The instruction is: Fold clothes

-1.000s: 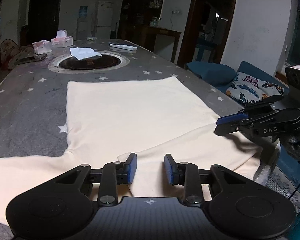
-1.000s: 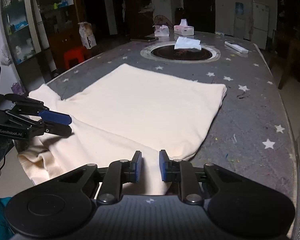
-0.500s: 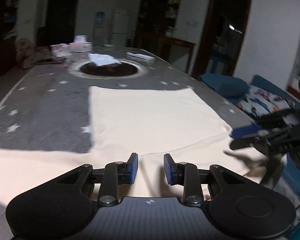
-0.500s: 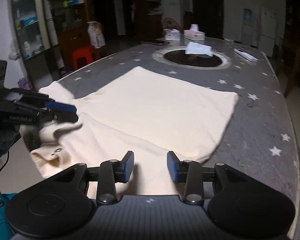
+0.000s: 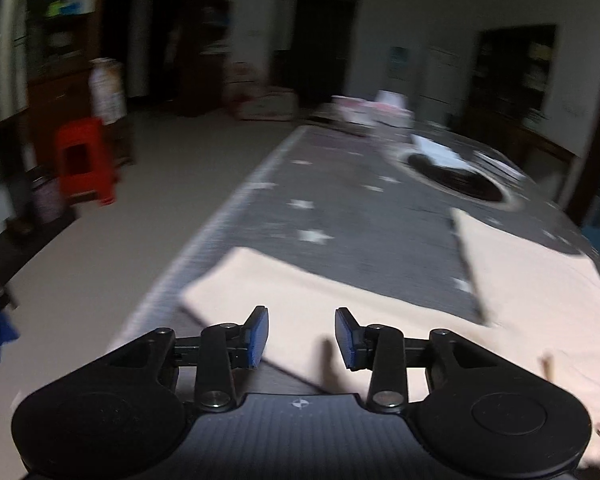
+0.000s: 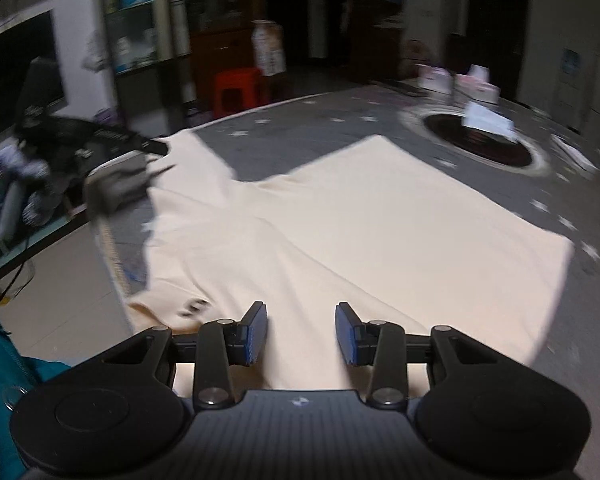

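Observation:
A cream long-sleeved garment (image 6: pixel 360 216) lies flat on the grey star-patterned table (image 6: pixel 560 196). Its left sleeve (image 5: pixel 300 292) stretches toward the table's left edge. My left gripper (image 5: pixel 301 337) is open and empty, just above that sleeve; it also shows blurred in the right wrist view (image 6: pixel 156 160), near the sleeve end. My right gripper (image 6: pixel 301 334) is open and empty over the garment's near edge, right of a small dark mark at the collar (image 6: pixel 194 306).
A round dark inset (image 6: pixel 480 140) with white tissue (image 6: pixel 488 120) sits in the far part of the table, tissue boxes (image 6: pixel 456 80) beyond it. A red stool (image 5: pixel 84 160) stands on the floor left of the table. Both views are motion-blurred.
My left gripper has swung left from the garment's middle to the left sleeve. My right gripper has opened from nearly shut and its view has turned left. Both jaws are wider.

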### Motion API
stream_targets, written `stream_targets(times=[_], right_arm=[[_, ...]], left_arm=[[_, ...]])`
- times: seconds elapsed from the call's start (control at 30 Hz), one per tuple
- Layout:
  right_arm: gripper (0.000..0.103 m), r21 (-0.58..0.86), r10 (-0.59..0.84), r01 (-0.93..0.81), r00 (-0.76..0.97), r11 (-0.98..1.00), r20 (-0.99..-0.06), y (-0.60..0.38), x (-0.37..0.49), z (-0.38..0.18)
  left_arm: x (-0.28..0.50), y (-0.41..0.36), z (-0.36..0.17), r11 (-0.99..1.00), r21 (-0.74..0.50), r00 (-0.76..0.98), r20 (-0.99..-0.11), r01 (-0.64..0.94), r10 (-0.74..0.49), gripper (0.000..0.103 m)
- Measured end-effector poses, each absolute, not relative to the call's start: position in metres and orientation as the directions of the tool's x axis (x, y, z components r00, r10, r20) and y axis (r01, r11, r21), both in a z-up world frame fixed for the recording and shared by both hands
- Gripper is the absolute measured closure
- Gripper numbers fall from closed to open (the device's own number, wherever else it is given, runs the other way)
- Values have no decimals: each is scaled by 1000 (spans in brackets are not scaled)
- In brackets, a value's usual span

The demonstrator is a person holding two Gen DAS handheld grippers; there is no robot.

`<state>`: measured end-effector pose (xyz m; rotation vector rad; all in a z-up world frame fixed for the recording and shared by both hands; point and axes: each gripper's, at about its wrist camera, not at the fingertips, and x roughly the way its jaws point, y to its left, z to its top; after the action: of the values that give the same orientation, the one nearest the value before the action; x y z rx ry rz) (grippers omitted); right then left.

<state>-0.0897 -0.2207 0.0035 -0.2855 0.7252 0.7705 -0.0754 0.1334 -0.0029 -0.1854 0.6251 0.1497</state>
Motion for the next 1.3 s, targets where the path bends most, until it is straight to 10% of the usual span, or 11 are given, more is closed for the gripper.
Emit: stream_targets(times=[0.67,0.8,0.93,1.3], right_arm=[[66,8,592,-799,439,601,-676,-177,-89,13],[66,14,599,-787,458,617,-657,-187,-94,22],[66,30,593,-757,487,653,-641,-202,-96,28],[66,124,543,-603,586,788,-602,-263,-88,32]], left_arm=[[-62,177,-18,917,-203,771,-618,-344,153,63],[-58,181,-20,909,-198,767,-618,-366,174,96],[-62,177,-9,908,-242,803,-577,-341,148,99],[-77,65,74,908,-353,884,-317,226,-344,99]])
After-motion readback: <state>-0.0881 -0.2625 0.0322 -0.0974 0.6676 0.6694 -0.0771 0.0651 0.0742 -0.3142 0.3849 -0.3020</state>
